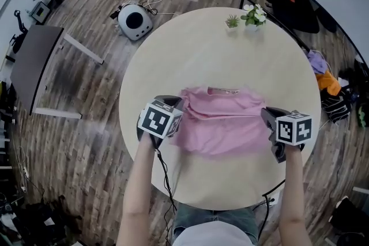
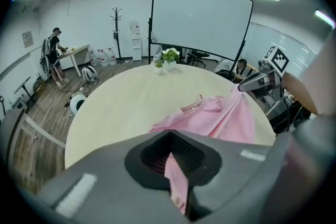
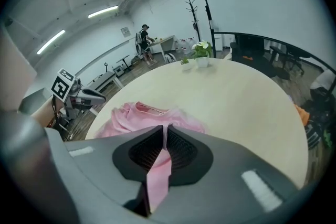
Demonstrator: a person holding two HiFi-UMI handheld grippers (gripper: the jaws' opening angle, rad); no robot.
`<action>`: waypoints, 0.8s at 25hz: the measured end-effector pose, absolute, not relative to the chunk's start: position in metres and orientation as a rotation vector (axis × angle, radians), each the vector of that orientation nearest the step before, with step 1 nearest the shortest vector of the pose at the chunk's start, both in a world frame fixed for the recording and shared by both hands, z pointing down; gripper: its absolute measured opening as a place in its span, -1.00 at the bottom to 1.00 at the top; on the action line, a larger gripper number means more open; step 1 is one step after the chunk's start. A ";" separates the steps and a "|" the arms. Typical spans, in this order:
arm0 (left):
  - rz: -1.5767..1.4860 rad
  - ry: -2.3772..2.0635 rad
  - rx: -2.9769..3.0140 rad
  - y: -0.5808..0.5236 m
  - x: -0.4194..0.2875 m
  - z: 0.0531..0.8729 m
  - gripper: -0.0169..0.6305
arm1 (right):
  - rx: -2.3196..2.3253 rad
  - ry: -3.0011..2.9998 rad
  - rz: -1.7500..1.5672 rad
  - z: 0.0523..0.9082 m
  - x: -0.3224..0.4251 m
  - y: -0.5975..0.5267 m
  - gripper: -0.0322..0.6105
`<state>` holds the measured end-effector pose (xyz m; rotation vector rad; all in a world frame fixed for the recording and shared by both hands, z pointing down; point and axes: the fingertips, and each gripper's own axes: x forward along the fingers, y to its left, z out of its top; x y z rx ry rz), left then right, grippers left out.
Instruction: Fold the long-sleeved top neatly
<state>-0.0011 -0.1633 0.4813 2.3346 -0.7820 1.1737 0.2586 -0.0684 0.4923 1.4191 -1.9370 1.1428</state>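
Note:
A pink long-sleeved top [image 1: 222, 118] lies on the round beige table [image 1: 190, 55], collar toward the far side. Its near part is lifted and stretched between the two grippers. My left gripper [image 1: 173, 105] holds the left edge; in the left gripper view pink cloth [image 2: 176, 178] is pinched between the shut jaws [image 2: 170, 152]. My right gripper [image 1: 268, 118] holds the right edge, and in the right gripper view a strip of the top [image 3: 159, 170] runs through its shut jaws [image 3: 165, 136]. The collar [image 3: 152, 108] rests flat on the table.
Two small potted plants [image 1: 247, 17] stand at the table's far edge. A round white device [image 1: 134, 21] and cables lie on the wooden floor to the left. A dark desk [image 1: 31, 60] stands further left. Clothes and bags [image 1: 328, 83] sit on the floor at right.

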 end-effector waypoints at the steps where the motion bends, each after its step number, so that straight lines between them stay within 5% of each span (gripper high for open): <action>1: 1.172 -0.785 2.326 -0.170 -0.001 0.486 -0.94 | 1.421 -1.928 1.156 0.497 0.260 -0.073 -0.73; 6: 1.194 -0.732 2.337 -0.184 0.002 0.509 -0.93 | 1.439 -1.872 1.206 0.519 0.270 -0.092 -0.73; 13: 1.253 -0.495 2.374 -0.171 0.031 0.548 -0.47 | 1.463 -1.824 1.251 0.545 0.283 -0.110 -0.69; 20: 1.309 -0.505 2.361 -0.177 0.038 0.581 -0.45 | 1.615 -1.863 1.157 0.535 0.304 -0.125 -0.32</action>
